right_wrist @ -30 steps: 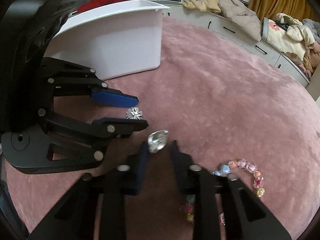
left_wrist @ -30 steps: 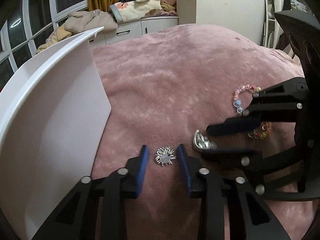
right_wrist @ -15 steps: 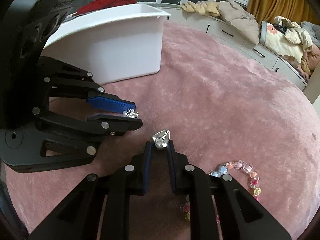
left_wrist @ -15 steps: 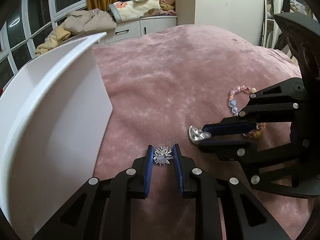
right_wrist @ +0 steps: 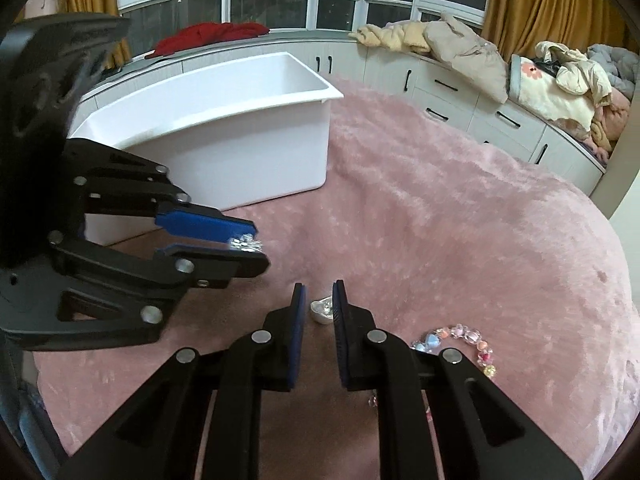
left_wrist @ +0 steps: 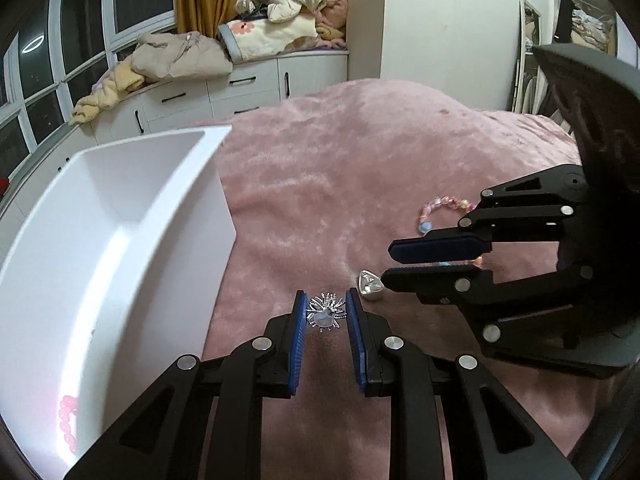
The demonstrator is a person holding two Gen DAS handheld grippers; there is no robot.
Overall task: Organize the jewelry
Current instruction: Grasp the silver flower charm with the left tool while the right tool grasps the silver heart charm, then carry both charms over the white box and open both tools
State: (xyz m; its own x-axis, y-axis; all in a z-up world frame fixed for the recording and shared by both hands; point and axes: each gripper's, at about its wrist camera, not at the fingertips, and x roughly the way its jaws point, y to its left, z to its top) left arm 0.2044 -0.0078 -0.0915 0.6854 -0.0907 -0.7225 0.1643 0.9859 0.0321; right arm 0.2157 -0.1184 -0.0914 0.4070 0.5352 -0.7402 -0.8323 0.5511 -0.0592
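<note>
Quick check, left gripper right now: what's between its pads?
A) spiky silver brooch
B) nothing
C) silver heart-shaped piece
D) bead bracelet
A: in the left wrist view the left gripper is shut on the spiky silver brooch; the silver heart-shaped piece sits in the right gripper, and the bead bracelet lies on the pink blanket.

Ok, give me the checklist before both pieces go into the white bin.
1. Left tongs shut on spiky silver brooch: ok.
2. Right tongs shut on silver heart charm: ok.
3. Both pieces lifted clear of pink blanket: cannot tell.
4. White bin open-topped, nothing over it: ok.
5. Room inside the bin: ok, only a pink bead strand.
6. Beaded bracelet collected: not ok, on the blanket.
</note>
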